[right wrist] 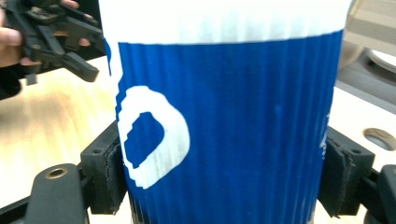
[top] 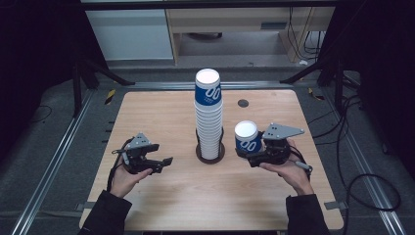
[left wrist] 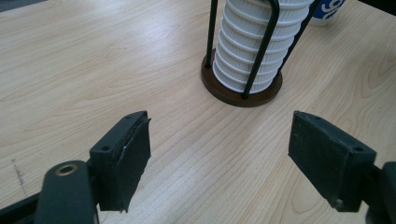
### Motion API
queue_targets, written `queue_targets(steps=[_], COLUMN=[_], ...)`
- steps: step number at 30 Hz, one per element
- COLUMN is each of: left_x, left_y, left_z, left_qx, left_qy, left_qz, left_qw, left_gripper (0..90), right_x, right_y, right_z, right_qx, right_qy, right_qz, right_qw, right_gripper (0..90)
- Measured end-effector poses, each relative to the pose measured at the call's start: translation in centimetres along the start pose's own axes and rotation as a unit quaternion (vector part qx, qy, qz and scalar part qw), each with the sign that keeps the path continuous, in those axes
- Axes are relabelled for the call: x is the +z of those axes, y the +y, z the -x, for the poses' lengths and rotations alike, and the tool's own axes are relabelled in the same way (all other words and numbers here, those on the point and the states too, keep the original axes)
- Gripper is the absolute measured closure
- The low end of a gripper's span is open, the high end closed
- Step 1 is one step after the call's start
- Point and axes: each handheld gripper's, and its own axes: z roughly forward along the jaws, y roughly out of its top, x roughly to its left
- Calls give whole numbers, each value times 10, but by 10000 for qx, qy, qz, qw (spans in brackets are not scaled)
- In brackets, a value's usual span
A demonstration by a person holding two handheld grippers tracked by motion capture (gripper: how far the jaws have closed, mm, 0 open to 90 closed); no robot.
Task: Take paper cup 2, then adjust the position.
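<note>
While the right tool [top: 250,155] pinches a blue-and-white paper cup [top: 246,136] between its two black jaws, the cup stands upright just to the right of the tall stack of cups [top: 209,115] on the wooden worktop [top: 161,196]. Seen from the right gripper view, the cup [right wrist: 224,121] sits squarely between the jaws, one pad pressed against each side of its ribbed blue wall, with the white band of its upper part rising above them. Whether the cup's base touches the worktop cannot be told. That stack rests in a dark round holder [top: 210,152] with thin black upright rods, near the worktop's middle. The left tool [top: 164,164] is held to the left of the stack, well apart from the cup; its jaws are spread wide with nothing between them, above bare wood, pointing toward the holder [left wrist: 243,91].
</note>
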Motion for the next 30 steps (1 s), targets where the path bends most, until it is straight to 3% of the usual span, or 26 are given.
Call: queue_targets(steps=[14,15,18,30], left_x=[1,1,1,0], left_y=[2,3,4,9], left_z=[6,8,11,23], left_qx=[65,103,165,356], left_qy=[-181,-203,-194,-576], left_qz=[-36,-41,-71,17], left_qw=[9998,9997,9997,9977], left_gripper=[196,195,191,185], right_x=[25,29,32,54], right_y=[-11,-13,-13,-18], right_z=[-15,-18,-20,-33], right_qx=[-307,-424,-484,-703], right_qy=[478,524,639,1161], right_qz=[-417,-527,-525,-760], right_qw=[9975,9963,9954,9878], right_gripper=[196,195,195,195])
